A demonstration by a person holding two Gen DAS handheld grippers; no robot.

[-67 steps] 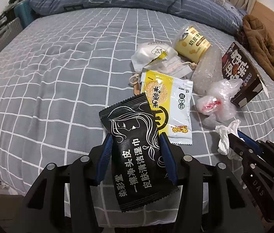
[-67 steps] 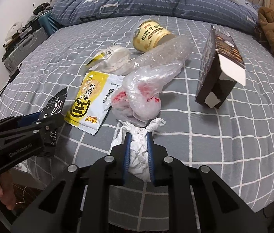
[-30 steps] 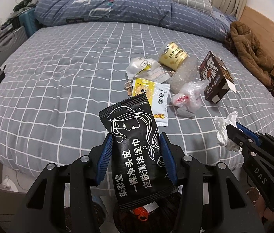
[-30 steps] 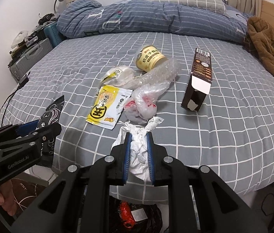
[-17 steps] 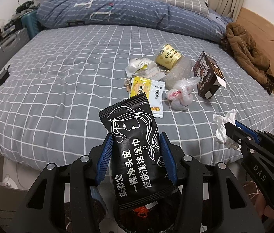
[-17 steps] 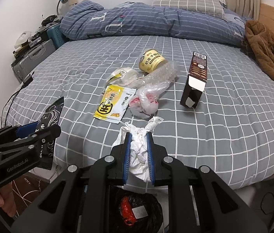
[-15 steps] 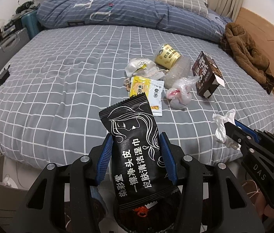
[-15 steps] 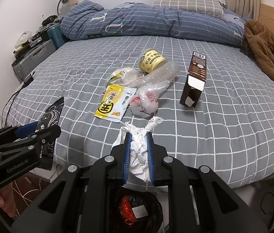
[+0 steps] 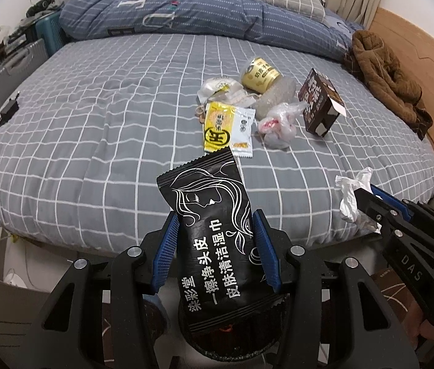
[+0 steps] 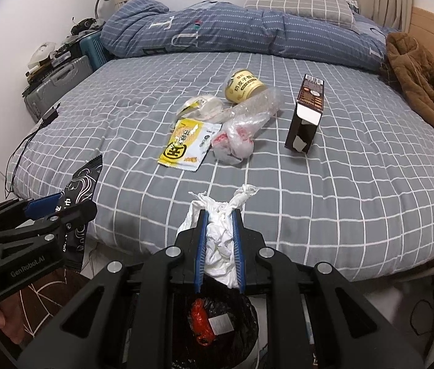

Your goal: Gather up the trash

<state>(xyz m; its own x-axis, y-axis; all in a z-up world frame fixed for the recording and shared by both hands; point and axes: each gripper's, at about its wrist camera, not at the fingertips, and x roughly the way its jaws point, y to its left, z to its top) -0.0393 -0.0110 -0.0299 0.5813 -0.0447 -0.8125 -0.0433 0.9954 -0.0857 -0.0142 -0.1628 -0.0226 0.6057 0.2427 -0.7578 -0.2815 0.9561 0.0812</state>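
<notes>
My left claw (image 9: pixel 213 246) grips the black wipes packet (image 9: pixel 210 233), my right claw (image 10: pixel 219 246) pinches the white tissue wad (image 10: pixel 217 243); both hang over the black-lined bin (image 10: pixel 217 323) off the bed (image 10: pixel 340 184), so I centre each before letting go.
</notes>
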